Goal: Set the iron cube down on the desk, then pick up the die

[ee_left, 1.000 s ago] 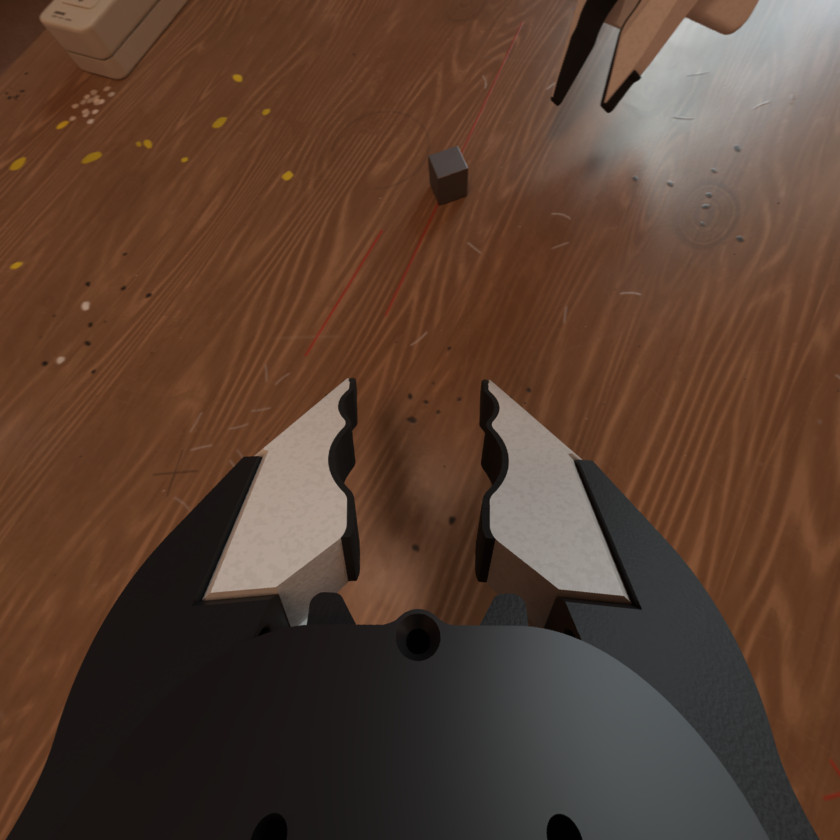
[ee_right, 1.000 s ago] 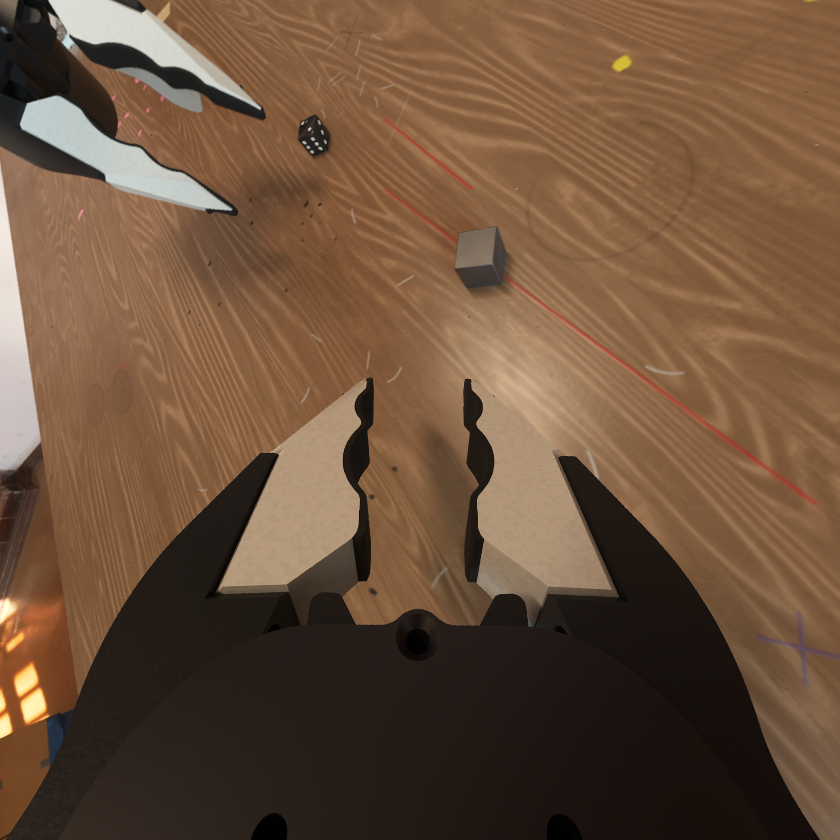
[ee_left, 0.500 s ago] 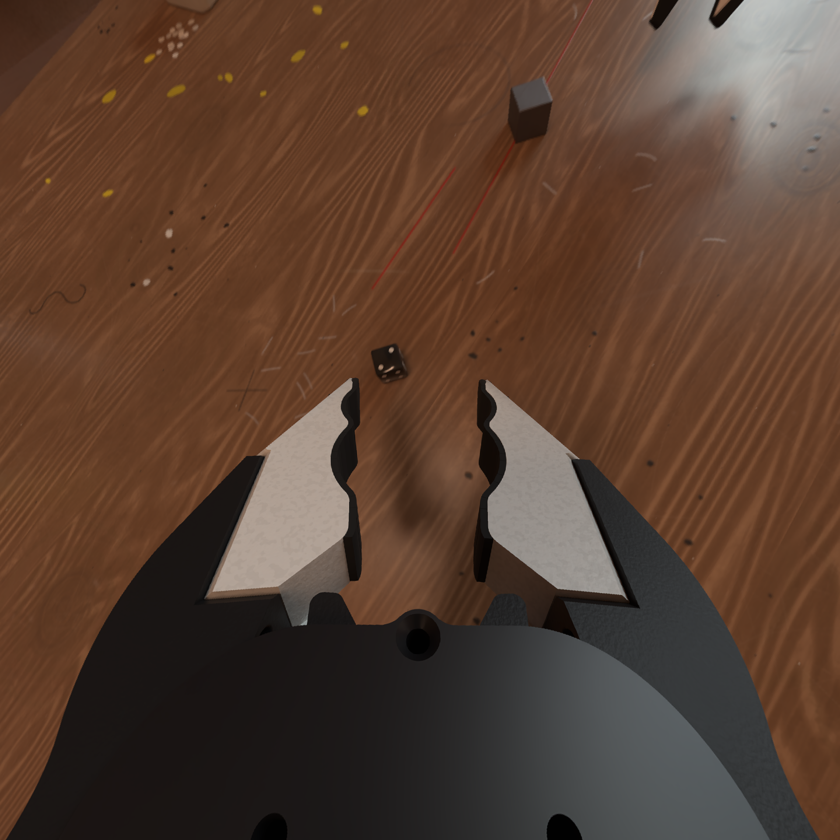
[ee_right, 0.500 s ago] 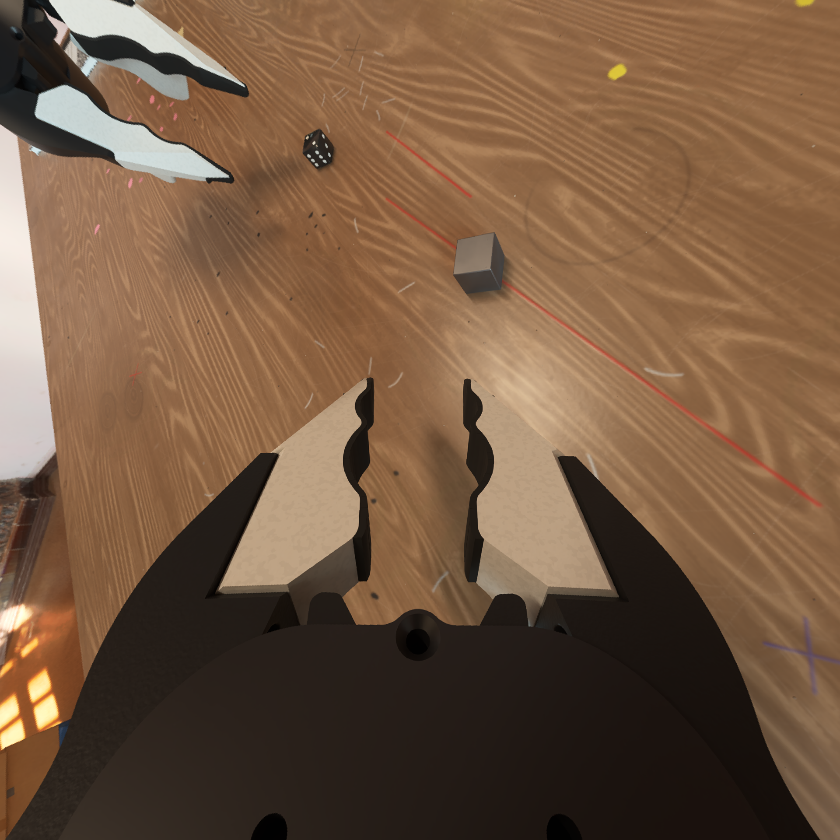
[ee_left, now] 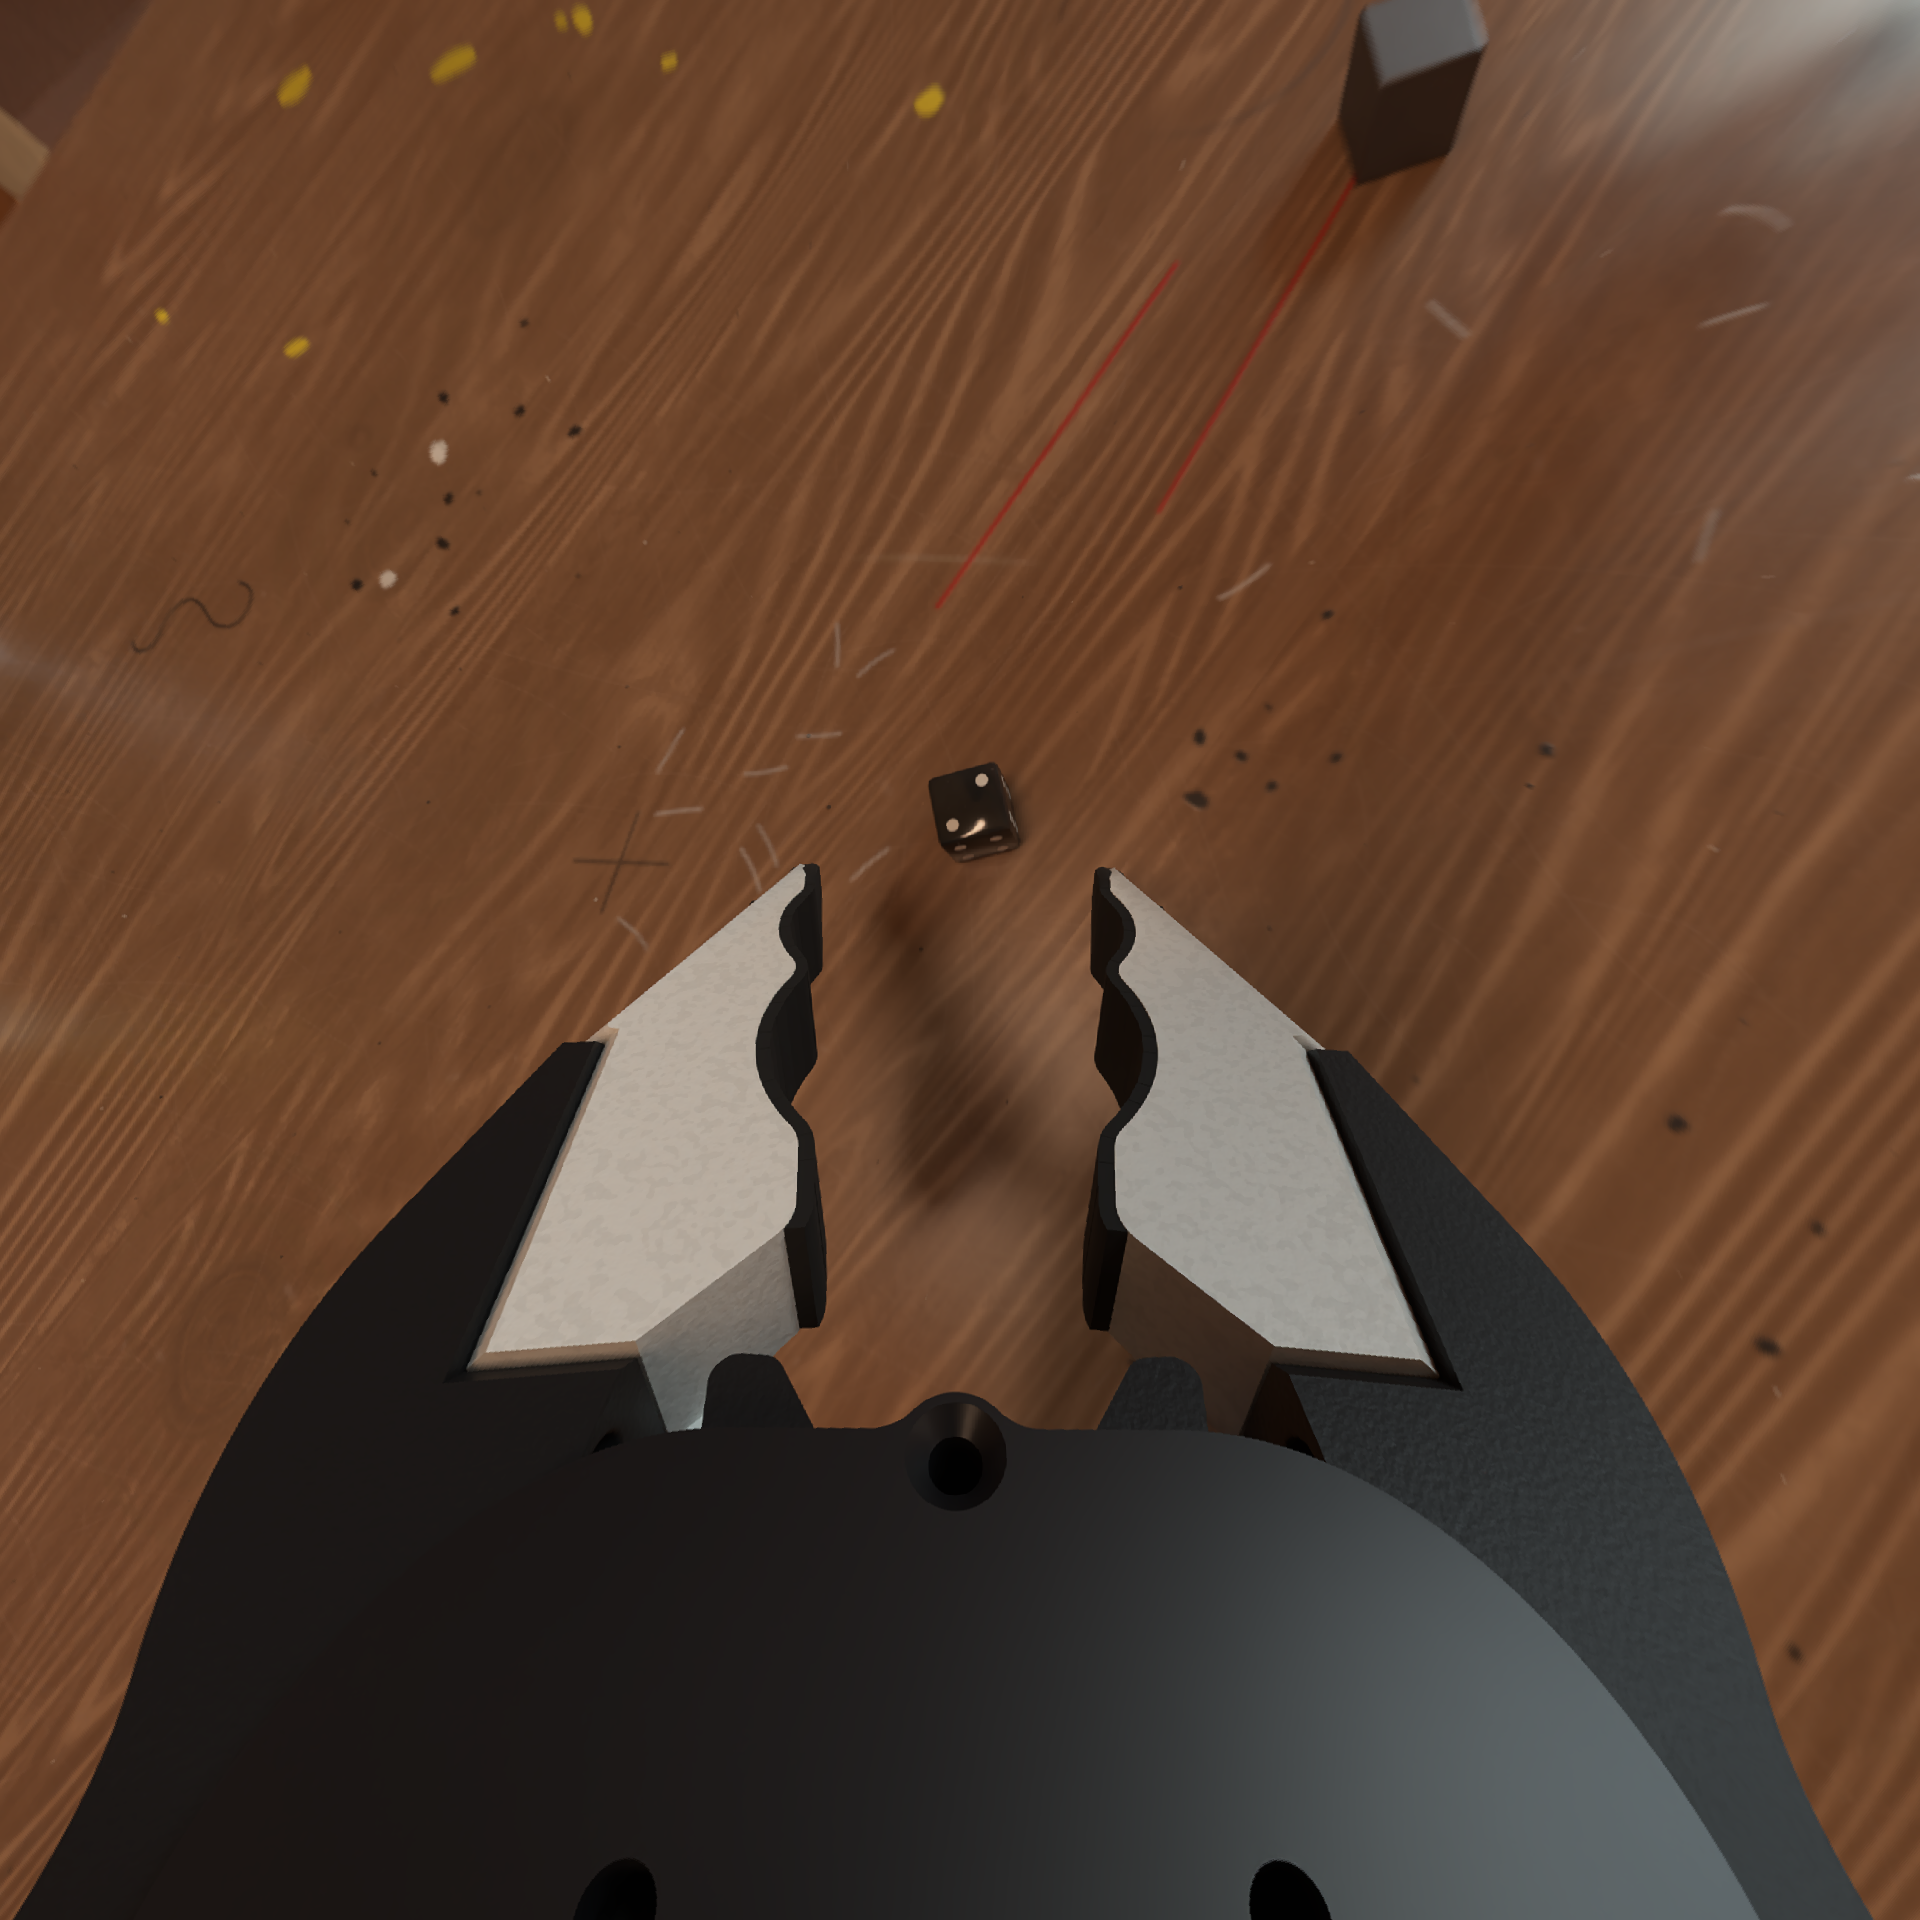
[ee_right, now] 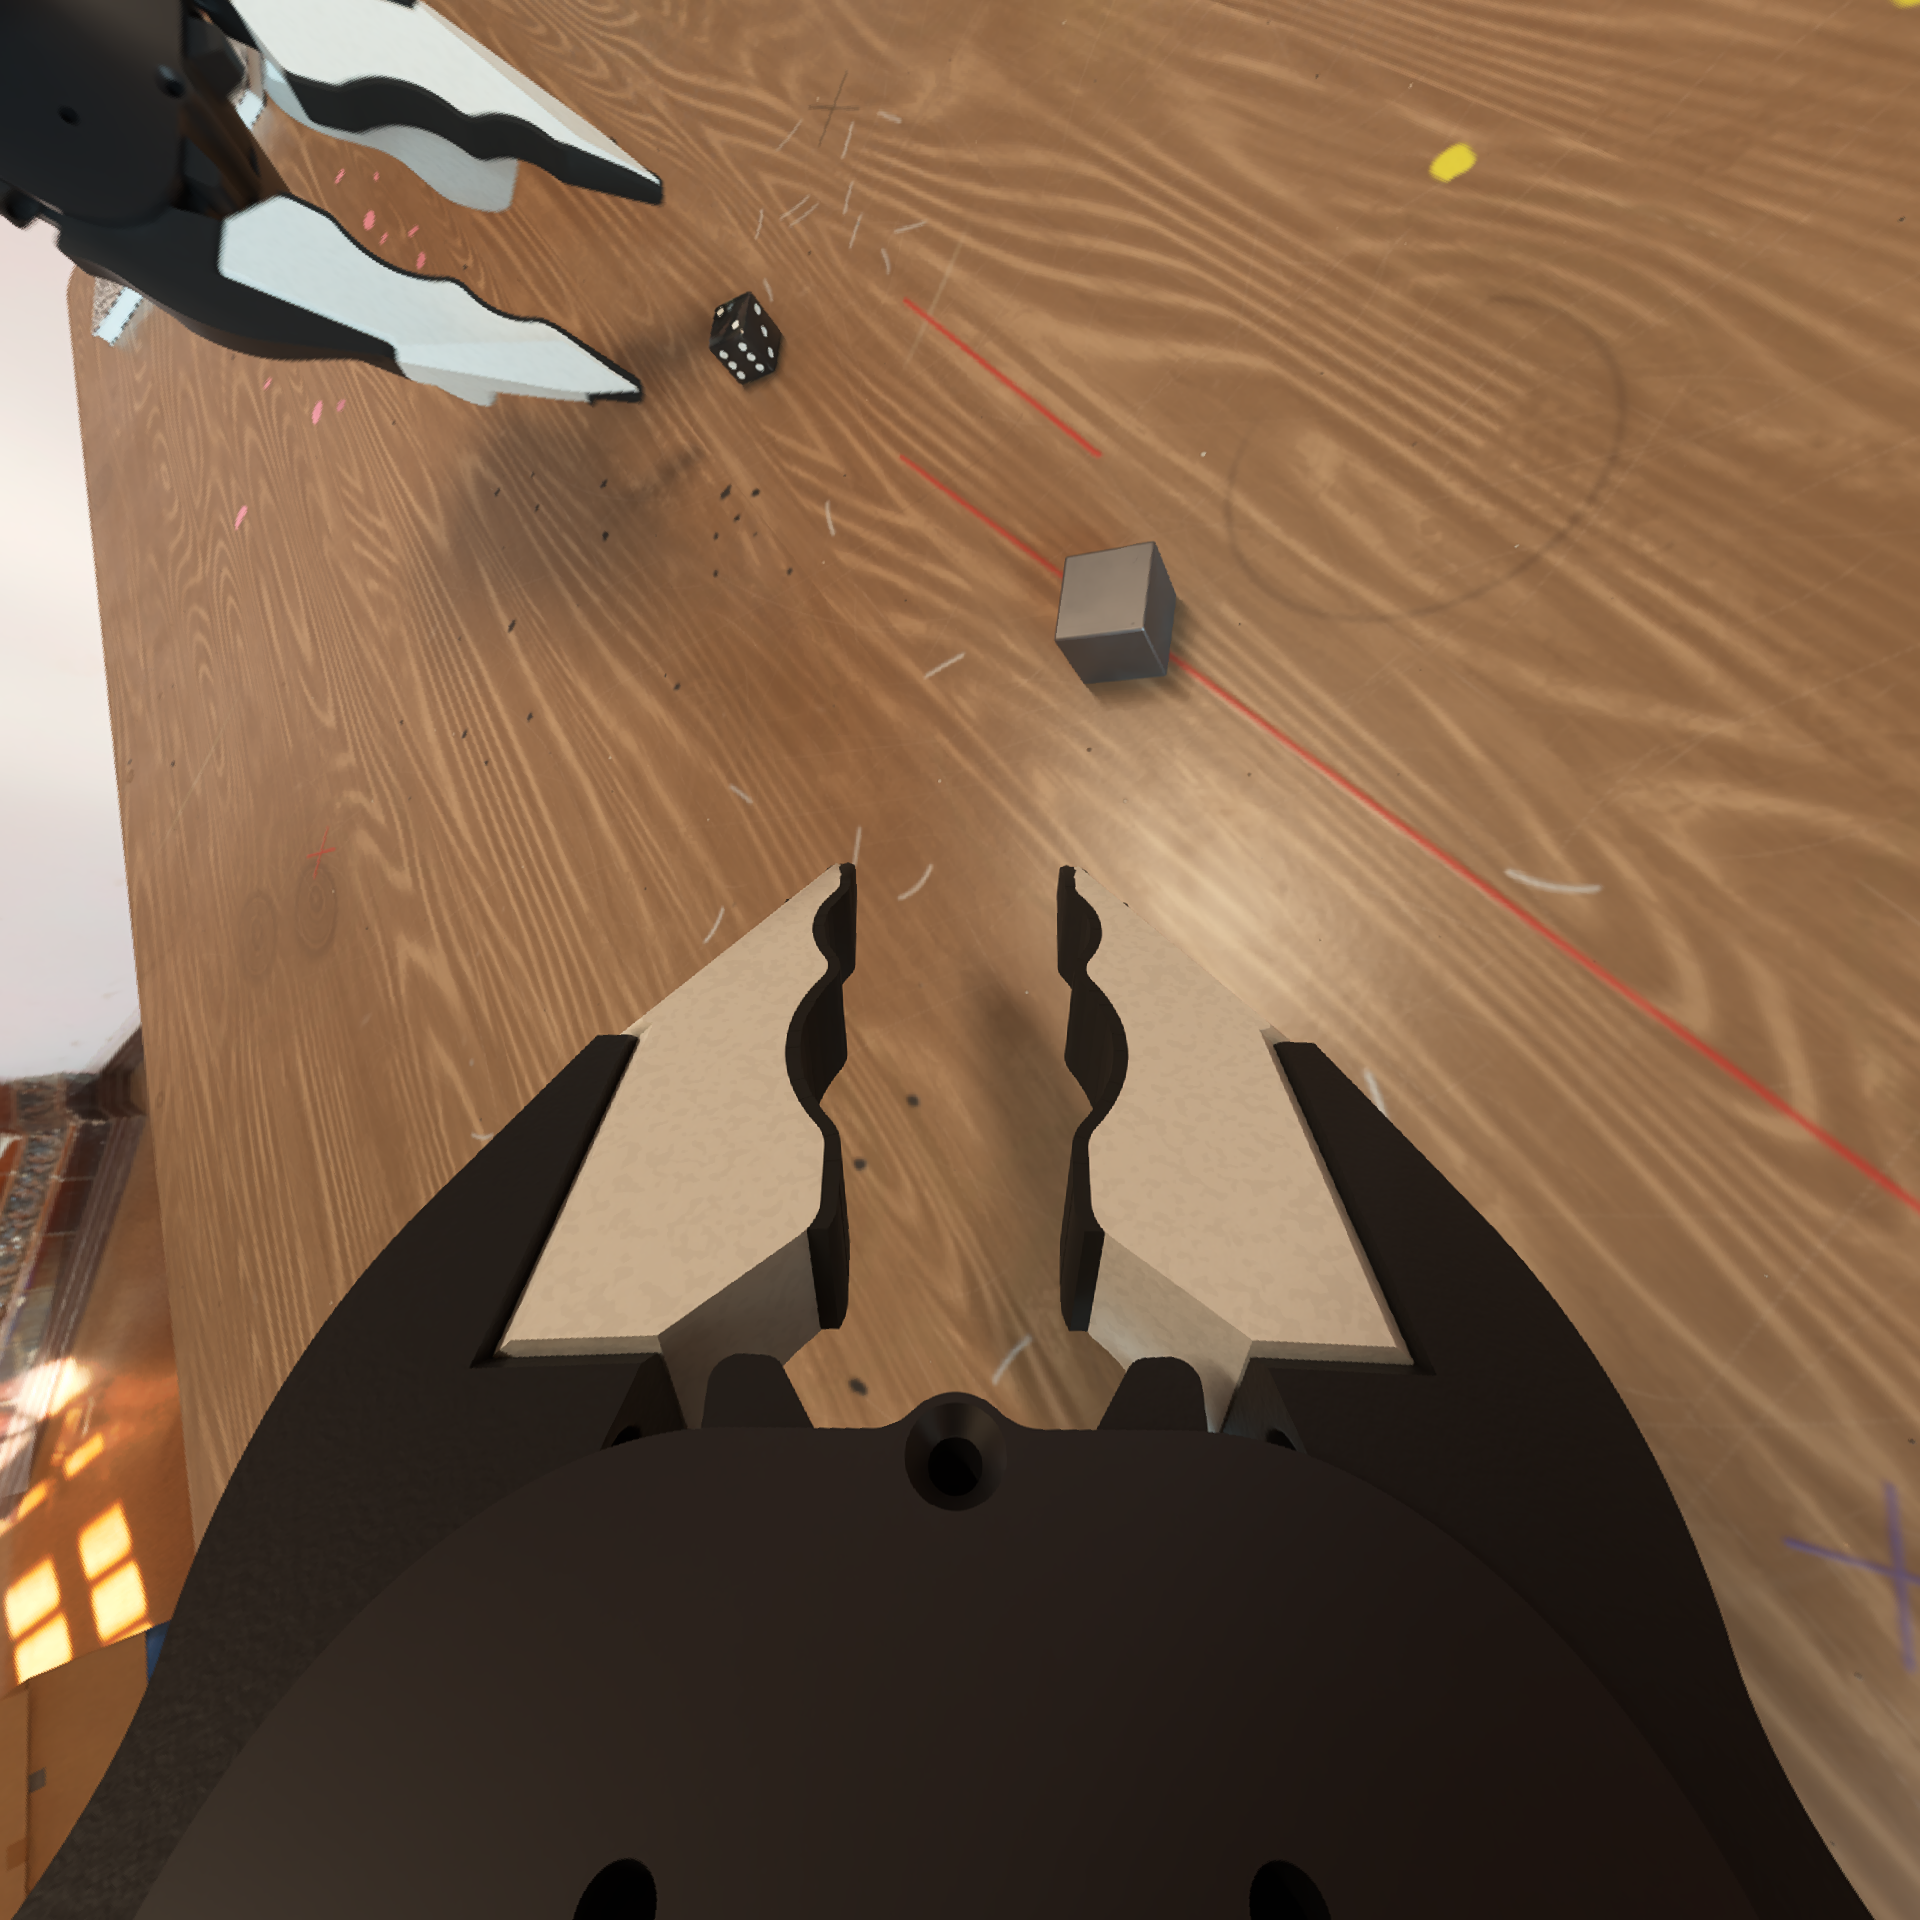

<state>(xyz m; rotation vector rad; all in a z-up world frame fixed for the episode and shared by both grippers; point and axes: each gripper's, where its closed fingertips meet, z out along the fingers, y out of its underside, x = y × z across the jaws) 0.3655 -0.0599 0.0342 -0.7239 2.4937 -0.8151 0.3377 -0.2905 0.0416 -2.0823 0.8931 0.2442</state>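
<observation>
A small black die (ee_left: 974, 812) with white pips sits on the wooden desk (ee_left: 416, 935), just ahead of my left gripper (ee_left: 954, 878), which is open and empty, its tips short of the die. The grey iron cube (ee_left: 1408, 88) rests on the desk far ahead at the upper right. In the right wrist view the cube (ee_right: 1114, 613) stands on a red line ahead of my right gripper (ee_right: 954, 875), which is open and empty. The die (ee_right: 744, 337) and the left gripper (ee_right: 636, 291) show at the upper left.
The desk carries red lines (ee_left: 1049, 442), yellow specks (ee_left: 452, 64), black dots and faint scratches. The desk's left edge (ee_right: 99, 644) shows in the right wrist view, with a floor and lit windows beyond it.
My left gripper has swung and moved toward the die, which came into view and now lies just ahead of its tips. The cube slid to the upper right of that view. The right gripper barely moved.
</observation>
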